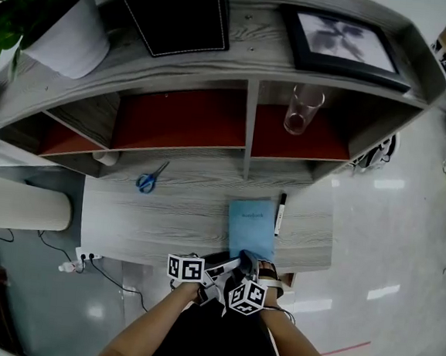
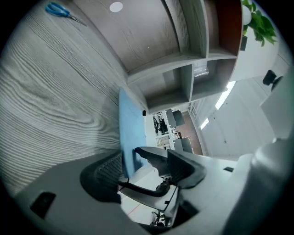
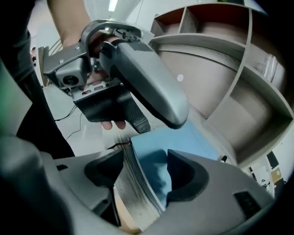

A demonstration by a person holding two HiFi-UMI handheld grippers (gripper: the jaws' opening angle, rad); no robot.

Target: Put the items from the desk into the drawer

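Right gripper (image 3: pixel 146 169) straddles the blue notebook (image 3: pixel 195 140) — apparently clamping it — left gripper (image 2: pixel 144 159) gaping alongside.

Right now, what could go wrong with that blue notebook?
1. The right tongs pinch the blue notebook only at its near end, and the pages fan out there. It might slip and drop to the floor.
2. The pen lies close beside the notebook. Dragging the notebook sideways could roll the pen off the desk.
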